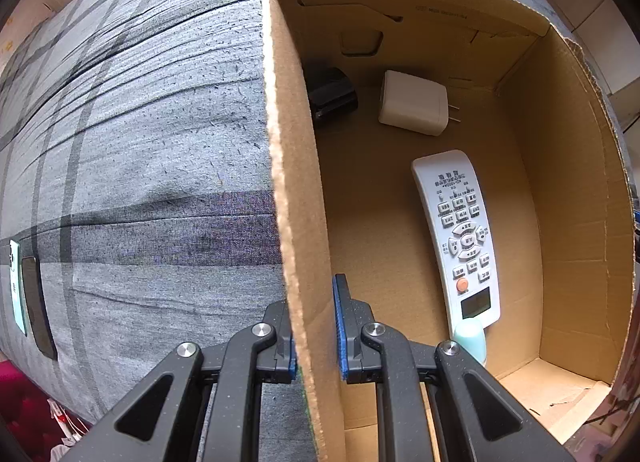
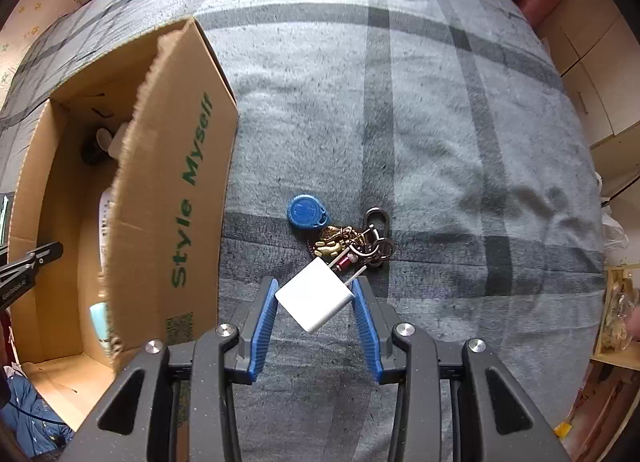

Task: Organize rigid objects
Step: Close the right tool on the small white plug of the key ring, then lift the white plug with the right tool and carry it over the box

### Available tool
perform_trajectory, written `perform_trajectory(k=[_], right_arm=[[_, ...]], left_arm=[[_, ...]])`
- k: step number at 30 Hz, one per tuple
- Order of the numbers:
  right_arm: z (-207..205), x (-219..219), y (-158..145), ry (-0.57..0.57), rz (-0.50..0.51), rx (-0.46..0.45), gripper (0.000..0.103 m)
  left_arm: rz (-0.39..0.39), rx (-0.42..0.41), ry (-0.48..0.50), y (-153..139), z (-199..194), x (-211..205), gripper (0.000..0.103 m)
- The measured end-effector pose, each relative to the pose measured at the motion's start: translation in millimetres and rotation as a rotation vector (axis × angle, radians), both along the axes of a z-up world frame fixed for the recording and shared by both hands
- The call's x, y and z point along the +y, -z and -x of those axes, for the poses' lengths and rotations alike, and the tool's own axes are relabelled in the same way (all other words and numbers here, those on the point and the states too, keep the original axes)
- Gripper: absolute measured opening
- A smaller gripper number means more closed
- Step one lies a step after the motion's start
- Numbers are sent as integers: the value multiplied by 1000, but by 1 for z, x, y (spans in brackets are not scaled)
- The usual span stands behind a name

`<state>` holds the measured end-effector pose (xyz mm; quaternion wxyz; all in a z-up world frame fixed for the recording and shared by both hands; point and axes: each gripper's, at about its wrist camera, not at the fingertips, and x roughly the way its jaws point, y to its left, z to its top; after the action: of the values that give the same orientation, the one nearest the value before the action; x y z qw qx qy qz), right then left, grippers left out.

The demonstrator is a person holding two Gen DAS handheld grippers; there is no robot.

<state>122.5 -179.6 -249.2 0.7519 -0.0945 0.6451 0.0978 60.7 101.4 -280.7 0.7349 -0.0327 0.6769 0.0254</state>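
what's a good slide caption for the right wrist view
Right gripper closing around a white charger beside keys and cardboard box.

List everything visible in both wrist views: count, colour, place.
cardboard box: 1, brown, on the bedspread, open top, green print on its outer wall
remote control: 1, white with an orange button, on the box floor
boxed charger: 1, white, box floor near the far wall
black object: 1, black, far corner of the box, kind unclear
mint object: 1, pale green, box floor by the remote's near end
held charger: 1, white, between the right gripper's fingers
key bunch: 1, blue tag, brass and dark metal, on the bedspread just beyond the held charger
bedspread: 1, grey plaid
left gripper: 1, black, blue pads, astride the box wall
right gripper: 1, black, blue pads
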Motion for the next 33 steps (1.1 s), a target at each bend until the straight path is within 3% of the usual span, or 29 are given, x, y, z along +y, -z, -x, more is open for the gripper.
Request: perform_trajectory(k=[18,33], right_arm=[[-3,15,-54,-12,-15,-87,41],[-1,60,-85,-79,-52,-116,41]], left_arm=[[2,-5,11,-3,1,0,15],[2,-6,13,-4,2,1,15]])
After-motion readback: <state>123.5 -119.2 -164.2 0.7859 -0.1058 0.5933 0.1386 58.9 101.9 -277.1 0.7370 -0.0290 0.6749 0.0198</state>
